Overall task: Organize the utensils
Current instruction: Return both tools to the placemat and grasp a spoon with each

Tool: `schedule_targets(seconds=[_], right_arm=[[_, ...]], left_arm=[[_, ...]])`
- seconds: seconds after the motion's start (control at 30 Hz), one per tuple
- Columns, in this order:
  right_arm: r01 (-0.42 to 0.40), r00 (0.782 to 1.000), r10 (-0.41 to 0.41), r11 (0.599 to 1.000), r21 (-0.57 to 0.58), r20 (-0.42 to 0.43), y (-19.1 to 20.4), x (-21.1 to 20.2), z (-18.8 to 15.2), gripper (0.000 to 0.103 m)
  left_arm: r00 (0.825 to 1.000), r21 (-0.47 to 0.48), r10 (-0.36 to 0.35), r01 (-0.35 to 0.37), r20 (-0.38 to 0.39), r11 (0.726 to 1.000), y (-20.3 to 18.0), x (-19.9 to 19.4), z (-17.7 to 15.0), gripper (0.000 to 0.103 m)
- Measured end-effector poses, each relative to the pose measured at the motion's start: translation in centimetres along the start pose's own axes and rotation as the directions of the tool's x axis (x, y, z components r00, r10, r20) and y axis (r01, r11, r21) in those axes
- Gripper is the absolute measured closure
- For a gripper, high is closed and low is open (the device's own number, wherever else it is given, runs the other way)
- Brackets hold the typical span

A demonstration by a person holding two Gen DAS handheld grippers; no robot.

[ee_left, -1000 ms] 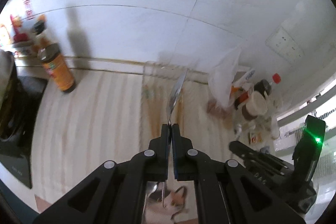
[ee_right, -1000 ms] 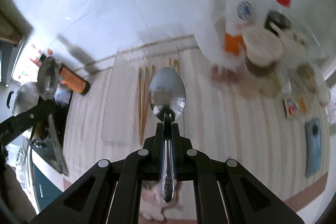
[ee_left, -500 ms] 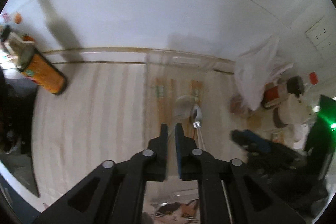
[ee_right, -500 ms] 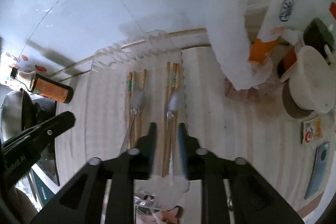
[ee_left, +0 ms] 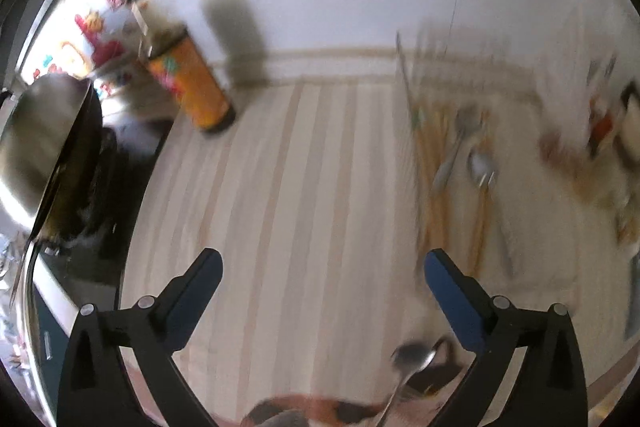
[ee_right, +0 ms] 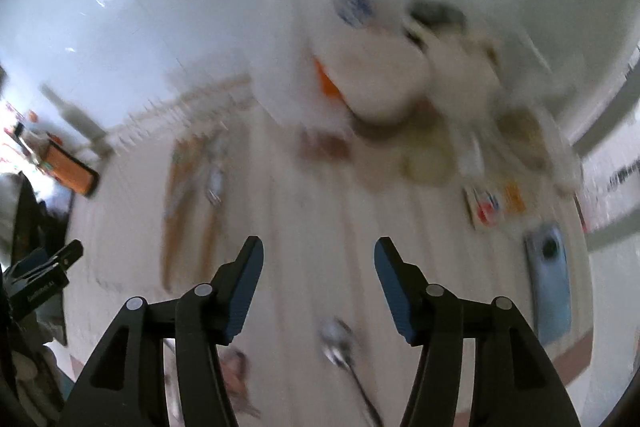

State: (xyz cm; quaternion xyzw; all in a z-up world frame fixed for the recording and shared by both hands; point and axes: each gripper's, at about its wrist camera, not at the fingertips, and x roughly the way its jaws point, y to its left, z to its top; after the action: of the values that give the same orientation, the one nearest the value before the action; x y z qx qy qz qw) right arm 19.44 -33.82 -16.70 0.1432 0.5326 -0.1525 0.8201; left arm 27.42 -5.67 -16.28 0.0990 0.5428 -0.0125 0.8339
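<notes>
Spoons (ee_left: pixel 478 163) and chopsticks (ee_left: pixel 428 187) lie together far right on the surface (ee_left: pixel 280 207). We hold both the left hand-held gripper (ee_left: pixel 319 269) and right hand-held gripper (ee_right: pixel 319 261) wide, empty; next, we judge, comes the near loose spoon (ee_right: pixel 338 345).

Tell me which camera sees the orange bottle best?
The left wrist view. The orange bottle stands big and whole beside the wall, only a bit blurry. The right wrist view shows it small, smeared and tilted at the left edge.
</notes>
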Motion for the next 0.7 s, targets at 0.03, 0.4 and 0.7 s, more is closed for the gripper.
schedule_targets(seconds=[0.03, 0.4, 0.7], right_arm=[[0.014, 0.999, -0.014, 1.0, -0.003, -0.029, -0.8, 0.8, -1.3, 0.043], [0.049, 0.965, -0.075, 0.993, -0.11, -0.253, -1.2, 9.3, -10.6, 0.05], [0.054, 0.974, -0.079, 0.991, -0.122, -0.211, 1.8, 9.1, -11.6, 0.097]], left_arm=[[0.999, -0.019, -0.018, 0.019, 0.044, 1.0, 0.1, -0.6, -0.9, 0.0], [0.997, 0.084, 0.005, 0.002, -0.08, 0.996, -1.6, 1.2, -8.6, 0.0], [0.974, 0.149, -0.075, 0.108, -0.215, 0.983, -4.9, 4.3, -11.2, 0.0]])
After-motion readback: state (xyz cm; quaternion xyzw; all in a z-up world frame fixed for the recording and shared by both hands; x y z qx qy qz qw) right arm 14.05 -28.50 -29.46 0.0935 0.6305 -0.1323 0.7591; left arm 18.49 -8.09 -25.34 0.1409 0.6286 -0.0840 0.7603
